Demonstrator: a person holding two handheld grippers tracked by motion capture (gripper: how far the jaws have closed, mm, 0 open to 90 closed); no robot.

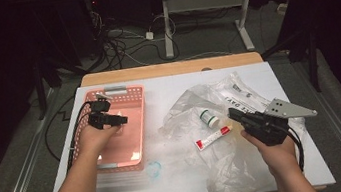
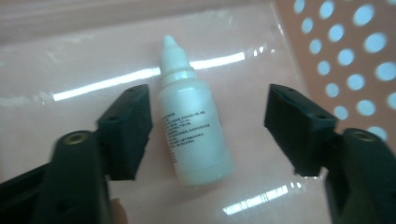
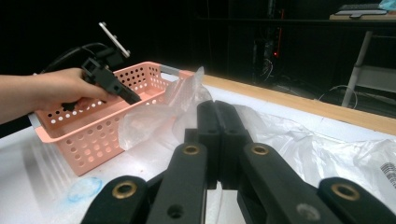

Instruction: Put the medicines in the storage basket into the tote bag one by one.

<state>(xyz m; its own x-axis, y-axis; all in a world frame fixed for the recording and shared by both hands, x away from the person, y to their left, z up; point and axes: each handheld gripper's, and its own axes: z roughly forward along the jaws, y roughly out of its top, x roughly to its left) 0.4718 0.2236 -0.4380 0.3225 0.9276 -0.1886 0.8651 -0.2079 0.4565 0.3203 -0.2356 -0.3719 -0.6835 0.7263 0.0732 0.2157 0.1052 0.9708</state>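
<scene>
Left gripper view shows the left tool (image 2: 208,130) with jaws standing apart, and the small white dropper bottle (image 2: 191,126) lies between them on the floor of the pink basket (image 2: 336,51). The pads do not press it; the left one is just beside its side. The bottle looks light, of smooth stiff plastic, so it may slip or roll; I judge the best hold is across the round body, below the shoulder, not on the narrow cap. In the high view the basket (image 1: 129,89) sits at centre left on the desk (image 1: 167,89). Further right lie a crumpled plastic bag (image 1: 239,96), a small jar (image 1: 209,118) and a red-and-white tube (image 1: 213,137). At lower right the right tool (image 1: 232,113) is closed and holds nothing.
</scene>
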